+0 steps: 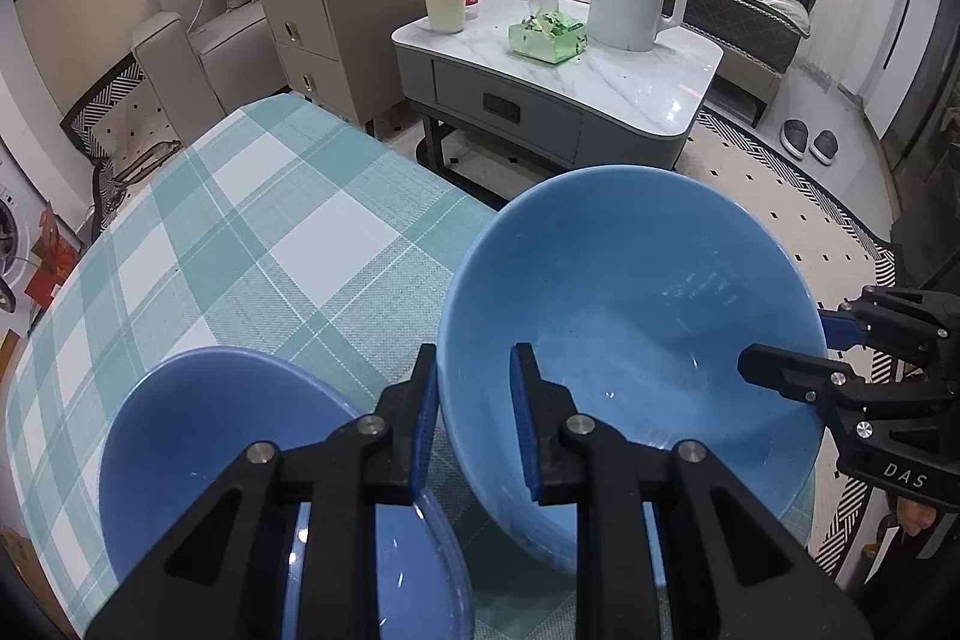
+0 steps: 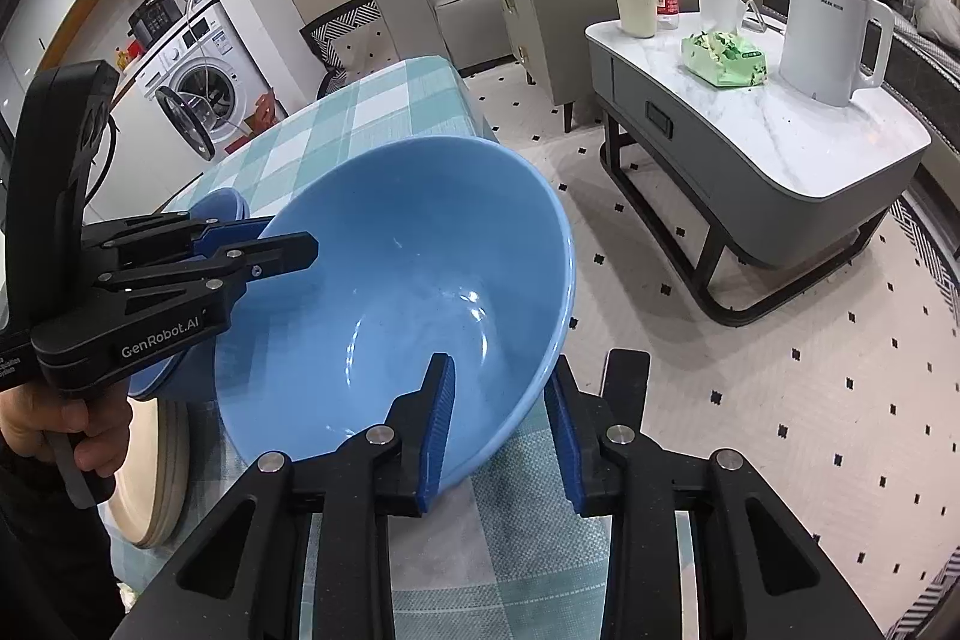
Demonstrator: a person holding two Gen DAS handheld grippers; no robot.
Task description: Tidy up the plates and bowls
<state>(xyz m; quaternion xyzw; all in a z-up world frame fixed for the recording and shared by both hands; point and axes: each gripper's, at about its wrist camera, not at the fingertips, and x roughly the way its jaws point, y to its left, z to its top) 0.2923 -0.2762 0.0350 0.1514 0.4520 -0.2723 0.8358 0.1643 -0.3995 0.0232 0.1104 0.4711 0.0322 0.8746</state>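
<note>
The left gripper (image 1: 474, 421) pinches the rim of the big blue bowl (image 1: 630, 316) between its ridged blue pads. The right gripper (image 2: 501, 427) grips the opposite rim. The smooth, shiny bowl sits tilted at lower right of the left view, over the checked woven tablecloth (image 1: 252, 232). A smaller blue bowl (image 1: 198, 430) rests at lower left. Farther off stands a marble-topped coffee table (image 1: 630, 82).
</note>
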